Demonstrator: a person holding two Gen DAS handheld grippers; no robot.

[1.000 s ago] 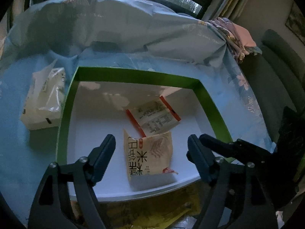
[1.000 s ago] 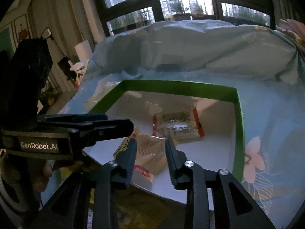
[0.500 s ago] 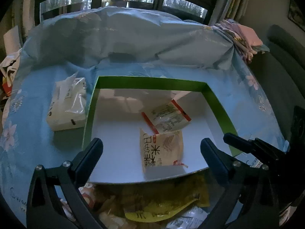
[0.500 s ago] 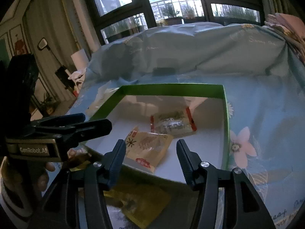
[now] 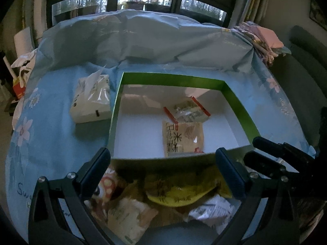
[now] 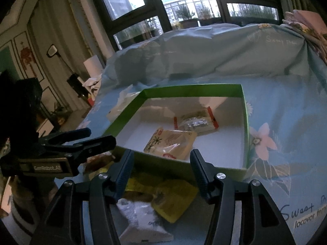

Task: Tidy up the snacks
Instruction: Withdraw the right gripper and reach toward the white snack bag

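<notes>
Two packets, one (image 5: 182,136) printed "米", lie in the box (image 5: 171,79); left gripper (image 5: 163,164) marked "GenRobot.AI" wide, right gripper (image 6: 161,166) half-open, both empty.

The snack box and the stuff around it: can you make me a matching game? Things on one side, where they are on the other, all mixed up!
Things:
1. beige snack packet
2. tissue pack
3. yellow packet
4. red-edged packet

Places:
A. outside the box, on the cloth to its left
B. inside the box, at its near wall
C. inside the box, further back
D. outside the box, in the pile in front of it

The box is green-walled with a white floor.

Pairs: 1-B, 2-A, 3-D, 4-C
</notes>
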